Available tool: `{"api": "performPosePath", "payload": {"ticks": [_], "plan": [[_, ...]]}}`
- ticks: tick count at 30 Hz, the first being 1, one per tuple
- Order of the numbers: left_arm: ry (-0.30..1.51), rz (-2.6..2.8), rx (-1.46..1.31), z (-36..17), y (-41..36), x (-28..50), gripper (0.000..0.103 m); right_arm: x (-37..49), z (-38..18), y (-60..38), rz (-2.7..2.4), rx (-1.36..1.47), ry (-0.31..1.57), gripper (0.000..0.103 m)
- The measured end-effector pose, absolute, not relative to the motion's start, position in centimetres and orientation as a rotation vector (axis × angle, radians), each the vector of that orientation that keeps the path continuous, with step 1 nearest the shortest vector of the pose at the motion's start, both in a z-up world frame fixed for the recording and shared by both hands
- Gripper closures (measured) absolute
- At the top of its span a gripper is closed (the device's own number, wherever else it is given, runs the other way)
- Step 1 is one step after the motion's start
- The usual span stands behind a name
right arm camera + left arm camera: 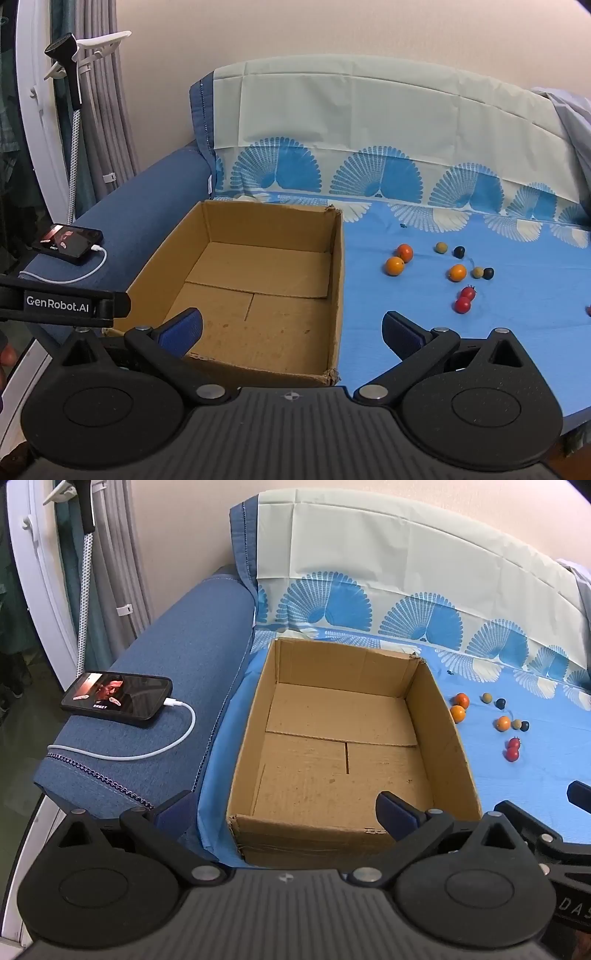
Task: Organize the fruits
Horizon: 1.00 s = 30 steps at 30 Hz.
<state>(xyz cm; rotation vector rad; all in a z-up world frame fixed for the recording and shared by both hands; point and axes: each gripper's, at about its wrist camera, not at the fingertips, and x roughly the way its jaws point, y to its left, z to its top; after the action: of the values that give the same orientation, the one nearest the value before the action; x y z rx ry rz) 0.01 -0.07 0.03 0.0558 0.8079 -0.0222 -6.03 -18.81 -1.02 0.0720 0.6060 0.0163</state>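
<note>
An open, empty cardboard box point(343, 738) point(255, 288) sits on a blue cloth. To its right lie small fruits: three oranges point(394, 266), two red ones point(463, 304), two tan ones point(440, 247) and two dark ones point(459, 252). They also show in the left wrist view point(503, 723). My left gripper point(284, 812) is open and empty, over the box's near edge. My right gripper point(291, 330) is open and empty, over the box's near right corner, short of the fruits.
A phone point(118, 698) on a white charging cable point(162, 749) lies on the blue sofa armrest point(177, 664) left of the box. A patterned cloth point(369, 147) covers the backrest. Curtains and a white frame stand at far left.
</note>
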Motion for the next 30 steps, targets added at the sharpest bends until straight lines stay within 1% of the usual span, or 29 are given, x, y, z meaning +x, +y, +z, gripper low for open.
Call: {"api": "performPosePath", "payload": {"ticks": [19,30], "plan": [[0.799,-0.019,0.064,0.31,-0.19,-0.02,0.000,-6.36,-0.52,-18.73,0.023,0.081,0.583,0.000],[0.786,-0.018,0.071,0.57,0.06,-0.21,0.000,-6.13,-0.60,-18.84,0.021,0.087,0.600,0.000]]}}
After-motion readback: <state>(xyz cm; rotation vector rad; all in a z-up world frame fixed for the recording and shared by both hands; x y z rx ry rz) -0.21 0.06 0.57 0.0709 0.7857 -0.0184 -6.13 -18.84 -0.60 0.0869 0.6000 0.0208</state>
